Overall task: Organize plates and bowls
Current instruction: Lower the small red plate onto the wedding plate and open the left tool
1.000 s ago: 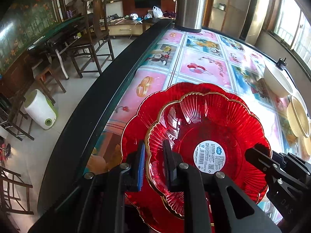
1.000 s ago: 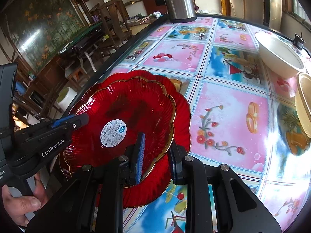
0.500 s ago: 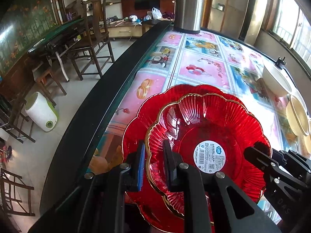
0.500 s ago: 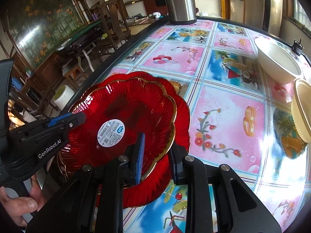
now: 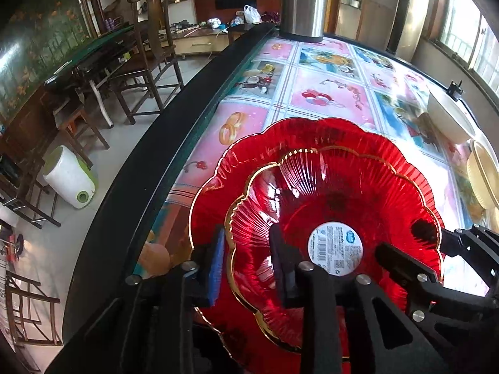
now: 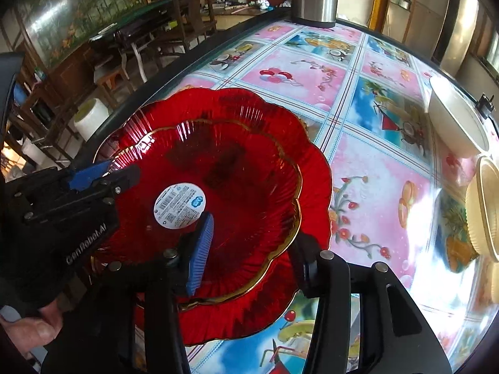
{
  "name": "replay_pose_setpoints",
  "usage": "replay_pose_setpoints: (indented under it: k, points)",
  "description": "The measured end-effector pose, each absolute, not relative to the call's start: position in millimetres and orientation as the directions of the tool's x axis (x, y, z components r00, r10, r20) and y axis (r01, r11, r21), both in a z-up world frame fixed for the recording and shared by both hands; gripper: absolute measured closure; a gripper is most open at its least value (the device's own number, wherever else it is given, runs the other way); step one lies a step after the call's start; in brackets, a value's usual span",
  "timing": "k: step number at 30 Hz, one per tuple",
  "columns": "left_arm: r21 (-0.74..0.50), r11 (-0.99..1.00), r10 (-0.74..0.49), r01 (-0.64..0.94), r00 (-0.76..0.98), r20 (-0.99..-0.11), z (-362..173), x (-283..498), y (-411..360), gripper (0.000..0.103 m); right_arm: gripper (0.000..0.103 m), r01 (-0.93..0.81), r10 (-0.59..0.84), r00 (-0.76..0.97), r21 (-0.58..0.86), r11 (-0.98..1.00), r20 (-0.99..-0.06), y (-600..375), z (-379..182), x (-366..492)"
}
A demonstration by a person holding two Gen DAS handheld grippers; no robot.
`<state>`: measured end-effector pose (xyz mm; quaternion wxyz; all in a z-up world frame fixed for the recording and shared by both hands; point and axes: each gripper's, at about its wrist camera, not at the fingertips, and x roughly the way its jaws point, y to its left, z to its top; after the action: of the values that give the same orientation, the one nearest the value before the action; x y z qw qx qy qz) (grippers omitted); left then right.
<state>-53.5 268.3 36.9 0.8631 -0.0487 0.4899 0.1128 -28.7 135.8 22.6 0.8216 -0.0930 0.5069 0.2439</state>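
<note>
A small red scalloped plate [image 5: 336, 193] with a gold rim and a white sticker lies nested on a larger red scalloped plate [image 5: 280, 137] near the table's edge. My left gripper [image 5: 248, 265] straddles the small plate's near rim. Its jaws are opening, and the pads stand just off the glass. In the right wrist view the small plate [image 6: 234, 162] sits on the large plate [image 6: 249, 103]. There my right gripper [image 6: 252, 258] straddles the opposite rim, its jaws also opening, wider, with the rim loose between them.
A white bowl [image 6: 455, 124] and cream ribbed plates [image 6: 483, 205] sit at the table's right side. A steel cylinder [image 5: 304, 0] stands at the far end. The table's black edge [image 5: 156, 143] runs just left of the red plates, with chairs and floor beyond.
Both grippers, shut on the small plate's rim before, have spread their jaws and let go of it. The plate rests on the larger one. Neither hand has shifted much.
</note>
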Motion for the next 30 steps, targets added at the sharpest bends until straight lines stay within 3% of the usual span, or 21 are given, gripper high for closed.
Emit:
replay_pose_setpoints:
  k: [9,13,18,30]
  points:
    - [0.012,0.969,0.141,-0.247,0.511,-0.848,42,-55,268,0.065,0.056,-0.556,0.2,0.381,-0.051,0.83,-0.903,143,29,-46]
    - [0.028,0.966,0.172,-0.258,0.557,-0.813,58,-60,263,0.039,0.056,-0.525,0.252,0.423,-0.009,0.851,-0.87,118,50,-54]
    - [0.038,0.971,0.18,-0.235,0.623,-0.761,80,-65,237,0.028,0.056,-0.477,0.354,0.432,0.123,0.87,-0.83,80,70,-61]
    - [-0.023,0.993,0.062,-0.116,0.674,-0.736,87,-61,156,0.026,0.056,-0.341,0.37,0.531,0.208,0.917,-0.762,-8,82,-77]
